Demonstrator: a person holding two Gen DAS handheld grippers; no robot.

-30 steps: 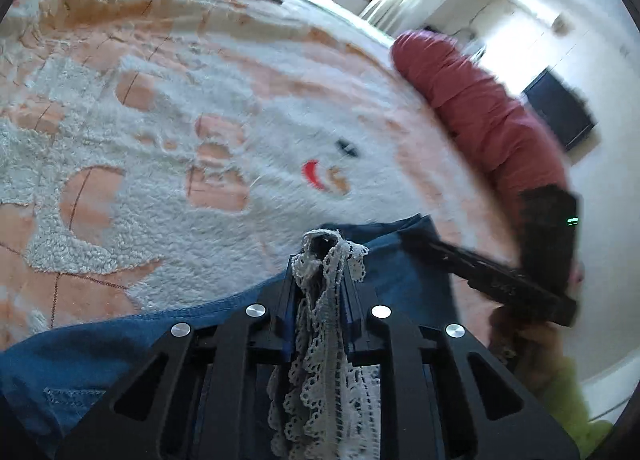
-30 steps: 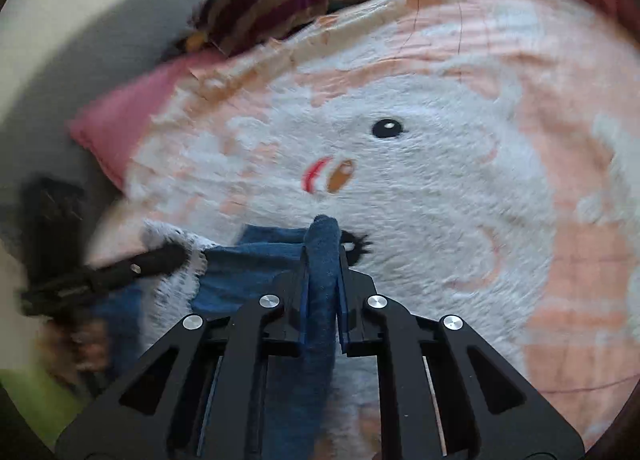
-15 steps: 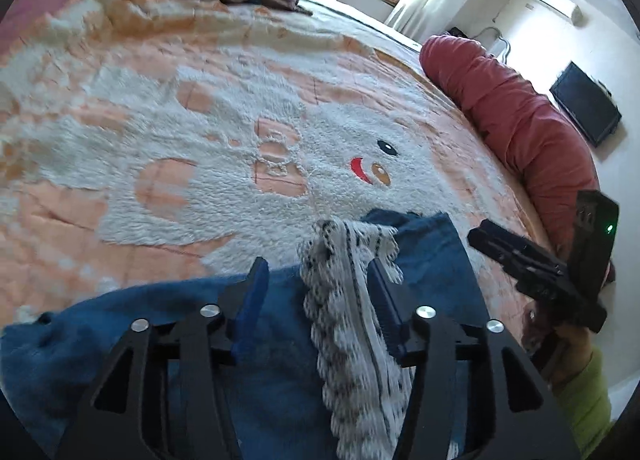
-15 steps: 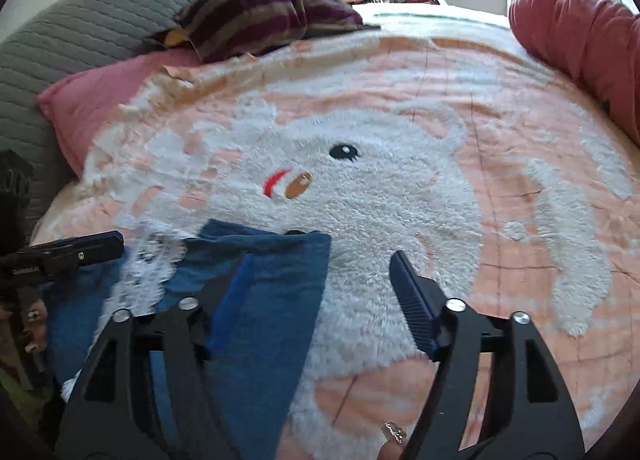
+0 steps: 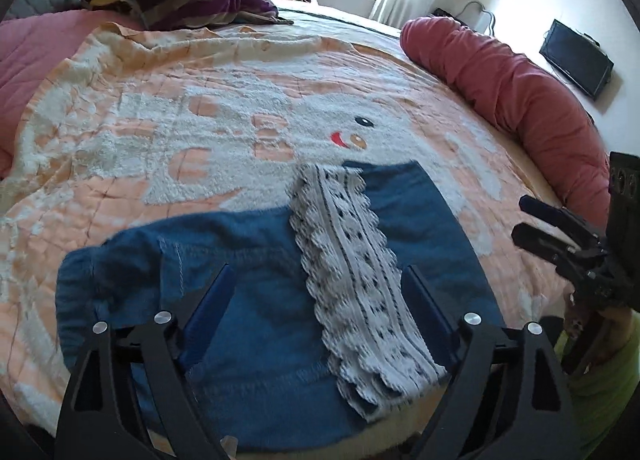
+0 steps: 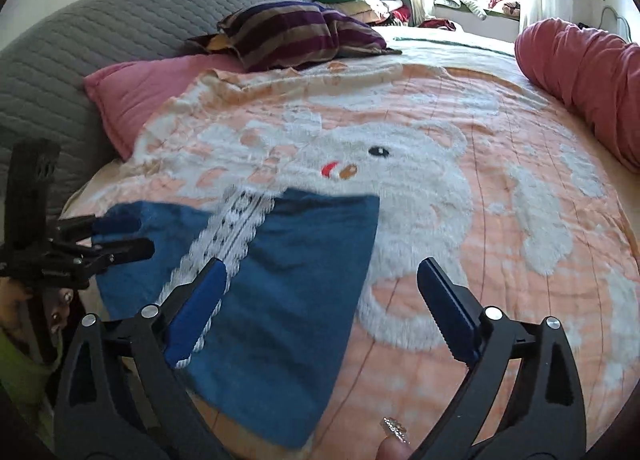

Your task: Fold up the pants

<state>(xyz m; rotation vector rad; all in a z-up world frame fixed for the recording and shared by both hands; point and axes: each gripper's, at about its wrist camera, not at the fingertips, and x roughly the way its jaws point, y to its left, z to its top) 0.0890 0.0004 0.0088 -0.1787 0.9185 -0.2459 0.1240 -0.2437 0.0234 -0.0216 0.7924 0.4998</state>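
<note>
Both my grippers, left gripper point(image 5: 318, 292) and right gripper point(image 6: 322, 288), have just been opening and hang wide, holding nothing, above the blue denim pants with white lace trim point(image 5: 256, 300), folded beside the peach bear-patterned blanket's point(image 5: 120, 148) embroidered face so the fold settles.

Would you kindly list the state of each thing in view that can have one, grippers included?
Left gripper: open, jaws just been opening, holding nothing, above the pants.
Right gripper: open, jaws just been opening, nothing gripped.
Blue pants: released, lying folded on the blanket.
Lace trim: lying flat along the pants, on top.
Bear blanket: spread over the bed, slightly rumpled.
Striped pillow: crumpled near the headboard.
</note>
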